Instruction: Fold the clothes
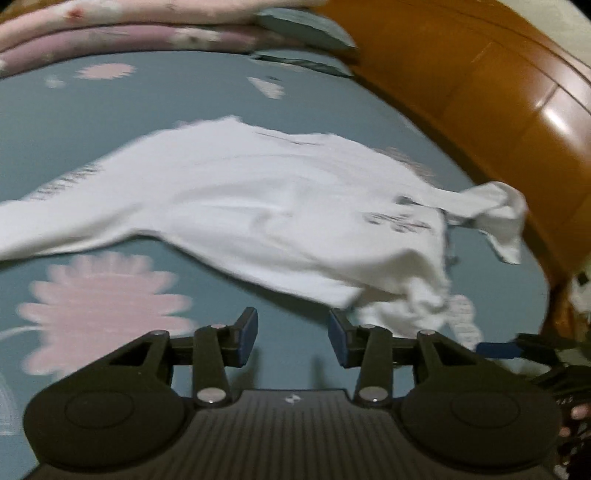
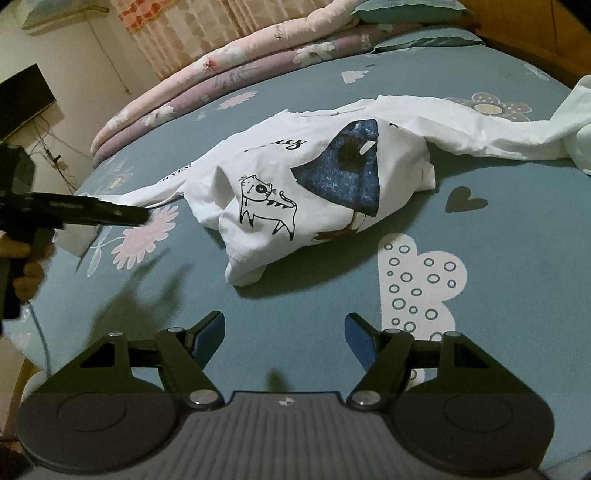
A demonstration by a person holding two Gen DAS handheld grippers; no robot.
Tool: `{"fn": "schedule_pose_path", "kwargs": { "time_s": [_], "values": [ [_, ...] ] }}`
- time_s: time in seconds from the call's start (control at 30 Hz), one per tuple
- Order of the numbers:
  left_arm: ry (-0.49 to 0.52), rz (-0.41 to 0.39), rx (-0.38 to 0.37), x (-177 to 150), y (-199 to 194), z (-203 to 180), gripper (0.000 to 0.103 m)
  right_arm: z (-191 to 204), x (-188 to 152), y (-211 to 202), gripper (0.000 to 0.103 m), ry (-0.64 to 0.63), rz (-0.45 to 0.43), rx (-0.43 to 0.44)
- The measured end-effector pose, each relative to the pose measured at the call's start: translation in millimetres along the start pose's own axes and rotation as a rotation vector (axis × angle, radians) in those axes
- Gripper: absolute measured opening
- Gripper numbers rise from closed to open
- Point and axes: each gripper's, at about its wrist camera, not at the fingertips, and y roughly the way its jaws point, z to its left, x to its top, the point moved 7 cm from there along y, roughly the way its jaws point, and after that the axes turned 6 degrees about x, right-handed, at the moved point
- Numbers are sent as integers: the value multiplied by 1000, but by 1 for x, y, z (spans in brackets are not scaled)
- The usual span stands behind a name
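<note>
A white T-shirt (image 2: 306,177) lay crumpled on a bed, on a teal bedsheet (image 2: 517,229) printed with pink flowers, a grey heart and white cloud shapes. In the right wrist view its front faced up, showing a line-drawn cat (image 2: 266,205), a dark blue mushroom-like shape (image 2: 351,170) and some black script partly lost in the folds. The near hem was bunched and turned under, and one part of the garment trailed off to the far right, where it rose out of view.

The right gripper (image 2: 284,338) hovered above the sheet, near the shirt's near edge but apart from it — its jaws were spread wide with nothing between them. The left gripper (image 1: 293,338) was likewise above bare sheet just short of the shirt, jaws spread and empty. The left wrist view was blurred, so the shirt's print there could not be read. In that view the shirt stretched across the bed from the left edge towards the wooden bed frame (image 1: 498,110) on the right, with a twisted end (image 1: 495,210) lifted near the frame.

Folded quilts (image 2: 229,74) in pink and lilac floral cloth were stacked along the far side of the bed, with a teal pillow (image 2: 413,11) beside them. A hand (image 2: 24,266) gripped the left gripper's handle at the left edge of the right wrist view.
</note>
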Motion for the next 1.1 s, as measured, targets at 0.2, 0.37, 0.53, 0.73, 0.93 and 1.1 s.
{"fn": "schedule_pose_path", "kwargs": {
  "time_s": [0.2, 0.37, 0.53, 0.73, 0.93, 1.1],
  "values": [
    [-30, -43, -34, -1, 35, -19, 42, -12, -1, 0, 76, 33, -13, 16],
    [-103, -99, -60, -1, 50, -14, 42, -17, 3, 5, 76, 56, -37, 45],
    [-157, -168, -86, 4, 63, -10, 37, -6, 11, 25, 76, 51, -26, 92],
    [-165, -212, -92, 6, 39, -9, 11, 7, 11, 33, 76, 18, -16, 99],
    [-166, -253, -95, 7, -2, -8, 5, 16, 16, 41, 76, 19, -26, 135],
    [-150, -301, -100, 7, -49, -1, 0, 32, 27, 48, 76, 0, -35, 137]
  ]
}}
